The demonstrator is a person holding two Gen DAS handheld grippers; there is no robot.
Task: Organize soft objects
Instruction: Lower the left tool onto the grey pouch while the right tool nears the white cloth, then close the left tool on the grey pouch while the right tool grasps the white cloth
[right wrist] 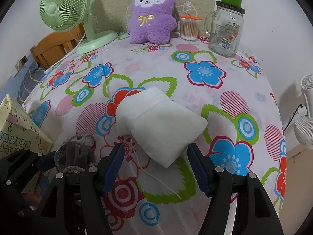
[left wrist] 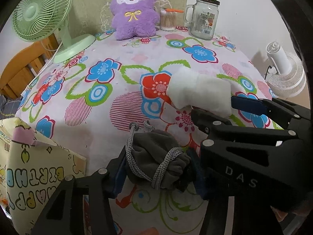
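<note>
My left tongs (left wrist: 154,170) pinch the gray drawstring pouch (left wrist: 156,162) at the near edge of the flowered tabletop (left wrist: 121,39), while my right tongs (right wrist: 156,166) stand open around the white pillow's (right wrist: 162,123) corner. I judge the pouch's loose cord (left wrist: 166,164) could snag. A purple plush toy (left wrist: 134,9), green fan (left wrist: 39,11) and jar (left wrist: 203,17) line the wall.
</note>
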